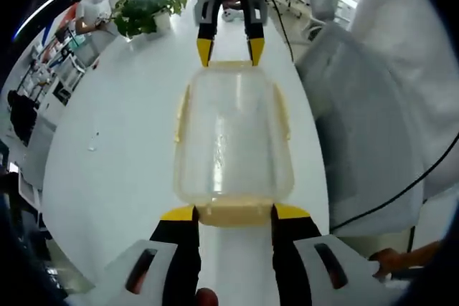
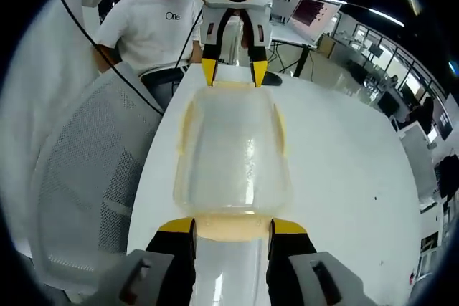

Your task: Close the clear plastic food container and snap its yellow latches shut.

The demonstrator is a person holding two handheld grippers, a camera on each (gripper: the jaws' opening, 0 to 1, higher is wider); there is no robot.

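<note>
Container (image 1: 233, 137) of clear plastic sits lid-on along the middle of a white table (image 1: 122, 155), held between two grippers at its short ends. Left gripper (image 1: 233, 213) has its yellow-tipped jaws spread either side of the near end latch (image 1: 233, 214), tips at the container's corners. Right gripper (image 2: 233, 226) stands the same way at the opposite end latch (image 2: 231, 227) (each tool shows at the far end of the other's view). Yellow side latches (image 1: 181, 116) stick outward. A mesh chair (image 2: 86, 191) stands beside the table, and a potted plant (image 1: 147, 8) near its far end.
</note>
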